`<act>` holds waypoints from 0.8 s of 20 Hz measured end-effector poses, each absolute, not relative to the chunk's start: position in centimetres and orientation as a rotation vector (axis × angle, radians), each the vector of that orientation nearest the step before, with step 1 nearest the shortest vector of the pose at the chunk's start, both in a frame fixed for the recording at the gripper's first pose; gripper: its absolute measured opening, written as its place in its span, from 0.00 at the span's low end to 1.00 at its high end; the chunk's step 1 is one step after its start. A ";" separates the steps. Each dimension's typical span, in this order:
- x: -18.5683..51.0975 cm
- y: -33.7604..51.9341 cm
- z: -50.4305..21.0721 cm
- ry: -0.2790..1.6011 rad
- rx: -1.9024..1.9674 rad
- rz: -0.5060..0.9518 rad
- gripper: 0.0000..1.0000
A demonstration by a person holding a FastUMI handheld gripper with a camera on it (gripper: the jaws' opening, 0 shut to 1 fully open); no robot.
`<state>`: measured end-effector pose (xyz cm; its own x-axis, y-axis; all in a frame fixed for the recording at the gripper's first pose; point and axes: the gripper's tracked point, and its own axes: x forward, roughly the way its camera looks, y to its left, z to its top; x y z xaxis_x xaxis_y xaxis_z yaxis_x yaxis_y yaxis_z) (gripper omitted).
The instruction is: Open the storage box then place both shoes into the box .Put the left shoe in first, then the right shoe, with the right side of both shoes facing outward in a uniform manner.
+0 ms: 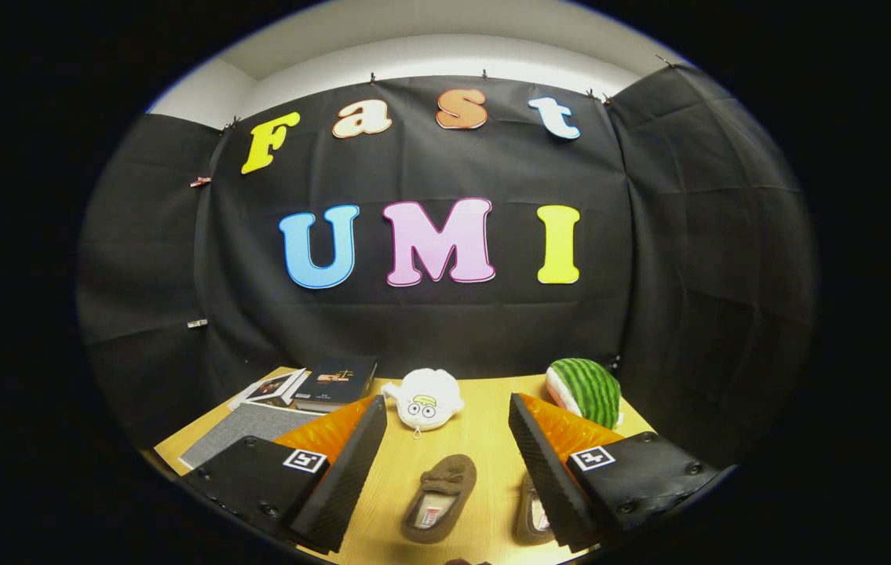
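Two brown slippers lie on the wooden table [484, 439]. One slipper [440, 497] rests between my fingers, toe pointing away, its opening facing up. The second slipper [530, 514] lies just beside it, half hidden behind one finger. My gripper [447, 412] hovers above them, open wide, with nothing held. A grey cloth-covered flat thing [245, 431], perhaps the storage box, lies behind the other finger, partly hidden.
Two books [312, 383] lie at the back near the cloth wall. A white plush toy [425, 399] sits beyond the slippers, and a watermelon-patterned plush [586, 390] sits at the back on the other side.
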<state>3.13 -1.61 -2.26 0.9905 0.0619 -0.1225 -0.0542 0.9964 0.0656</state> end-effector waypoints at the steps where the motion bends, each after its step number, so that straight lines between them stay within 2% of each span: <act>1: 3.3 -1.5 -3.0 0.152 0.068 0.067 0.97; 7: 4.7 -1.1 -6.6 0.305 0.120 0.112 0.99; 11: 5.1 1.1 -9.5 0.456 0.213 0.213 0.99; 16: 3.5 6.5 -13.1 0.681 0.437 0.422 0.98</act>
